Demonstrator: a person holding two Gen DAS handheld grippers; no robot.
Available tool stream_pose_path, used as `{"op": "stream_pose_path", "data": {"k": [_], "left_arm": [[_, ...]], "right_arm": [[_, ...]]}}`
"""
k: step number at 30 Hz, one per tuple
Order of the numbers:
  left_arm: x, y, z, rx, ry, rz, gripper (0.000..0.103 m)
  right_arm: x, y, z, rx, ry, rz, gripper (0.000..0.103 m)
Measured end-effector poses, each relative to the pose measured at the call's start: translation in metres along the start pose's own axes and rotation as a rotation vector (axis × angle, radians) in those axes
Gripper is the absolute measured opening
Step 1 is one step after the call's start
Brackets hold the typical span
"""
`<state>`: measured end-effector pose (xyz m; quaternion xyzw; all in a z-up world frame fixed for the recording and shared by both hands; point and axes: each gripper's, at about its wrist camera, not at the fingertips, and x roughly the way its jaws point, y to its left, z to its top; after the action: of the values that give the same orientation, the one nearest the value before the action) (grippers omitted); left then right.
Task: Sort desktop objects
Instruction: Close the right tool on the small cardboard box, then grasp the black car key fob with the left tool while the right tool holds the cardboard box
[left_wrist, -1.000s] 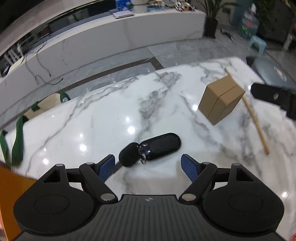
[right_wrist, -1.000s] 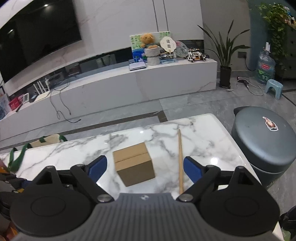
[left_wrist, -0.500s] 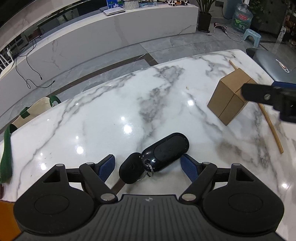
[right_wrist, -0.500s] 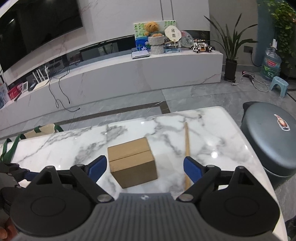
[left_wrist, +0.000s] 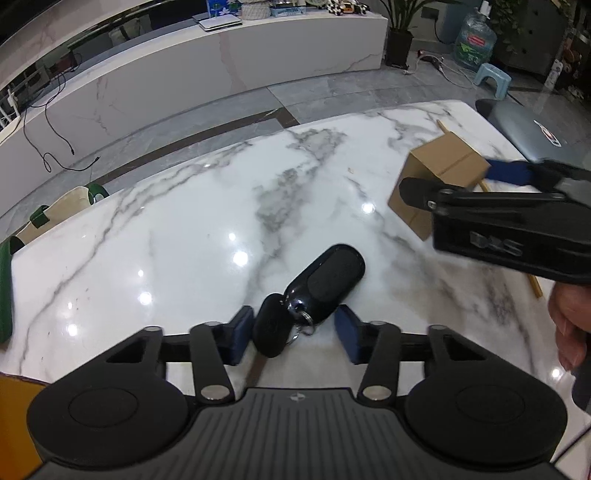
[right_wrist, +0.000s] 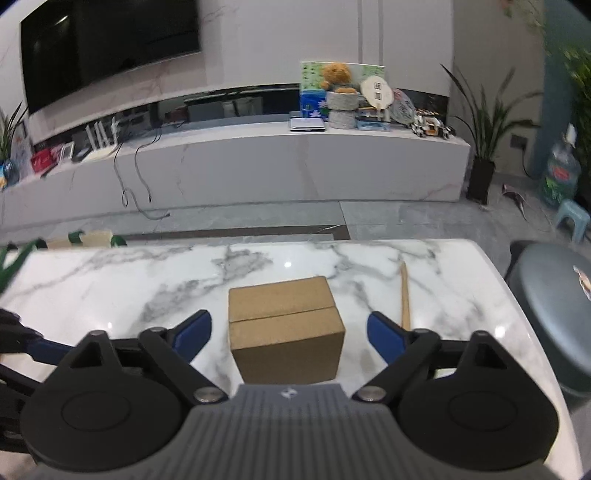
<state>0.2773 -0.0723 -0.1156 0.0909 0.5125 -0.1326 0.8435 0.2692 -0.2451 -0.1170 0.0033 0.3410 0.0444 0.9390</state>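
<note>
The left hand-held gripper (left_wrist: 293, 338) is held steeply downward over the white marble tabletop (left_wrist: 192, 236), so that its two blue pads are brought to either side of the black key fob set (left_wrist: 314, 295). Its jaws have just been closing; the smaller fob and the key ring lie between them. The left pad appears to touch the small fob, while a gap shows beside the right pad, so the set is judged as bracketed and not yet clamped. The longer fob extends ahead of the fingertips, angled up to the right, which is why the grip is being taken at the ring end nearest the hand-held gripper.

The right hand-held gripper (right_wrist: 288, 332) is lowered at a shallower slant toward the cardboard box (right_wrist: 284, 328), which stands centred between its blue pads. These jaws have also just been closing, yet clear tabletop is seen on both sides of the box, so nothing is grasped. The box is squared to the fingers, presumably so that its flat side walls can be met evenly.

A wooden stick (right_wrist: 405, 295) lies just beyond the right fingertip, beside the box, and may be nudged during closing.
</note>
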Motion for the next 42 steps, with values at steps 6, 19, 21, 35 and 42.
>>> {"op": "stream_pose_path", "data": {"k": [6,19,21,35,42], "left_arm": [[-0.001,-0.003,0.0,0.01,0.012,-0.008,0.036],[-0.027,0.011,-0.01,-0.076,-0.03,-0.038,0.031],[-0.035,0.013,-0.008,-0.086,-0.051,-0.037,0.03],[-0.055,0.008,-0.007,-0.055,-0.134,0.003,0.03],[-0.072,-0.005,-0.013,0.02,-0.232,0.043,0.03]], "right_arm": [[0.002,-0.006,0.001,0.063,0.056,0.035,0.062],[-0.017,0.001,0.009,0.079,0.033,0.091,0.062],[-0.021,0.001,0.011,0.085,0.025,0.094,0.062],[-0.032,-0.002,0.015,0.097,0.012,0.116,0.062],[-0.034,-0.001,0.014,0.097,0.01,0.125,0.062]]}}
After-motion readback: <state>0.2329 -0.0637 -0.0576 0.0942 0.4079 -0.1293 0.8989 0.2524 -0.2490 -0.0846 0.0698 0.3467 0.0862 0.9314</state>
